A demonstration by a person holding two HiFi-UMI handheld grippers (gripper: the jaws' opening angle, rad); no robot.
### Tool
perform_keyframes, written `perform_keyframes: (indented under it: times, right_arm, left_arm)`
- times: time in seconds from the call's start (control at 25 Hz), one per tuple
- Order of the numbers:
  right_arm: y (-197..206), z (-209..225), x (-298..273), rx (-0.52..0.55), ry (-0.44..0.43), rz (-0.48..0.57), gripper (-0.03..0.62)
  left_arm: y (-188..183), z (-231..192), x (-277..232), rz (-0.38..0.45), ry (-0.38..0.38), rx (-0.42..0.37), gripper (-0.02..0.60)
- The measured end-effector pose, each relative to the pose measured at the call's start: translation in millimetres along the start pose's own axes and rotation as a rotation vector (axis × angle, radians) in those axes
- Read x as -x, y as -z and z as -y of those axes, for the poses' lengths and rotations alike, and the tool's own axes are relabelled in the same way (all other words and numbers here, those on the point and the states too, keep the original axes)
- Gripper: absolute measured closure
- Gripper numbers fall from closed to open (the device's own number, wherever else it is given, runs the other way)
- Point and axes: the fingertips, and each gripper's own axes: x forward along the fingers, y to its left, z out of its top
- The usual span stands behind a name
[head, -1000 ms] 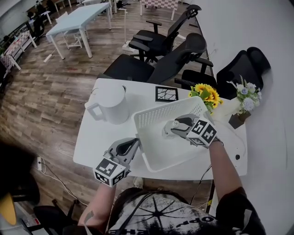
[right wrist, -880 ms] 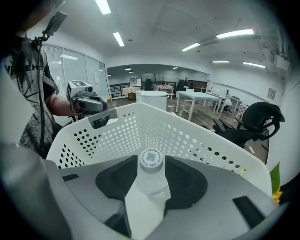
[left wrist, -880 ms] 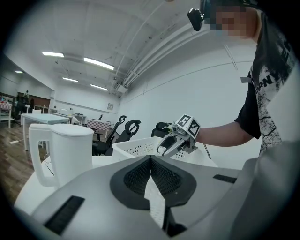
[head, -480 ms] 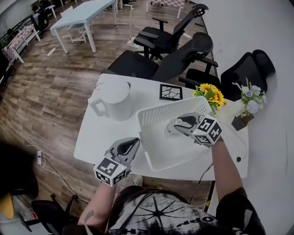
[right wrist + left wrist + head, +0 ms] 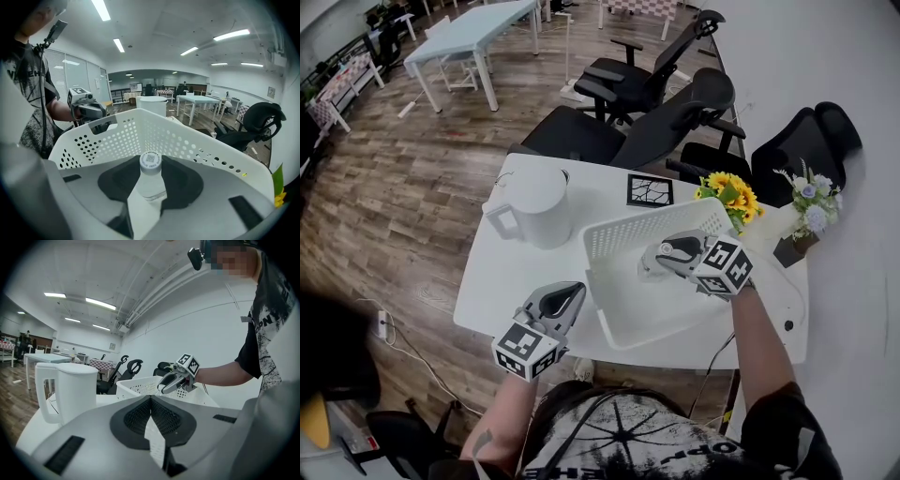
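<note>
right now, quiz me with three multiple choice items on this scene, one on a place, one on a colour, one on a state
1. Where does the white plastic lidded jug stand?
A) on the white table, left of the white perforated plastic basket
B) on a chair seat
C) on the floor

2. What colour are the sunflower heads behind the basket?
A) red
B) blue
C) yellow

3. How does the right gripper stand?
A) jaws wide apart, empty
B) shut on the clear plastic bottle with a white cap
C) shut on a flower stem

Key:
1 A, the jug sits on the tabletop beside the basket.
2 C, the petals are yellow.
3 B, the jaws close on the bottle's neck.
</note>
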Motion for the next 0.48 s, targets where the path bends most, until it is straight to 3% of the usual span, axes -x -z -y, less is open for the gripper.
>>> perform_keyframes:
  times: [0.48]
  right_arm:
    - [-16, 3, 16, -0.011, 0.053, 0.054, 0.442]
  left_arm:
    - [-6, 2, 3, 0.009, 0.018, -0.025, 0.572]
